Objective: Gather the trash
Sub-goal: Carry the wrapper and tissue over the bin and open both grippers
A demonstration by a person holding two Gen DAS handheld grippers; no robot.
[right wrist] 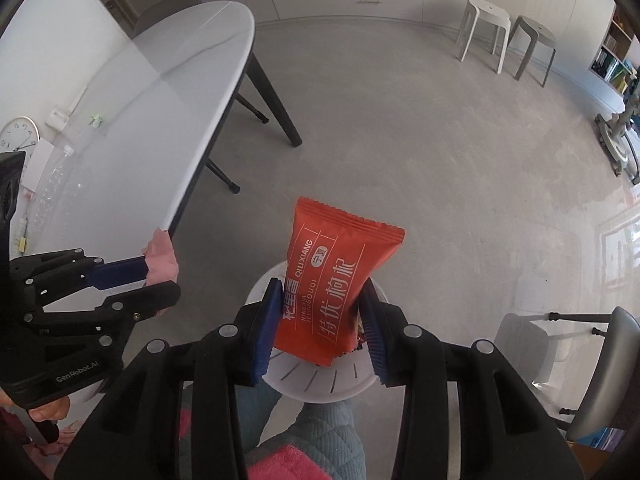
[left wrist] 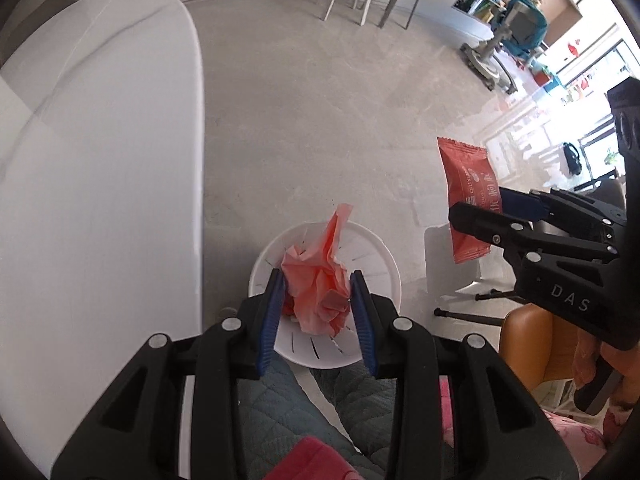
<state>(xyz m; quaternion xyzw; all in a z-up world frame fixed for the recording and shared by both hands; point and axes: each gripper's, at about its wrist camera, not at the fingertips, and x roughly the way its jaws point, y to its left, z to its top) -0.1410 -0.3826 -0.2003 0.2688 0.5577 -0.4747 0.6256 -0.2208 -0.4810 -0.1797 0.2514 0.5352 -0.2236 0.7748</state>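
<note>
So here's where we're at. Biggest thing around is the white bench (left wrist: 100, 152), running up the 9 o'clock side of the left view, with grey floor (left wrist: 320, 120) everywhere else. Down on that floor sits the white bin (left wrist: 384, 276), a slotted little basket, and that's what the whole drop turns on.

Our left gripper (left wrist: 318, 304) has its jaws clamped on a crumpled pink tissue (left wrist: 316, 284), and from that camera the bin's mouth sits right behind the wad, dead centre. So we'd say the left hand is pretty much straight over the bin, and the tissue only has to fall. Its loose tail pokes up toward 12 o'clock.

Our right gripper (right wrist: 320, 320) is holding a red snack packet (right wrist: 336, 280) by its lower end, jaws closed narrow on it, with the long axis standing up toward 12 along the fingers. In the right view the bin rim peeks out below and behind the packet, toward 6 o'clock. From the left camera the packet hangs out at 3 o'clock, off the bin's rim, so we reckon the right hand needs to slide in toward the bin before letting go, while the left looks better lined up.
</note>
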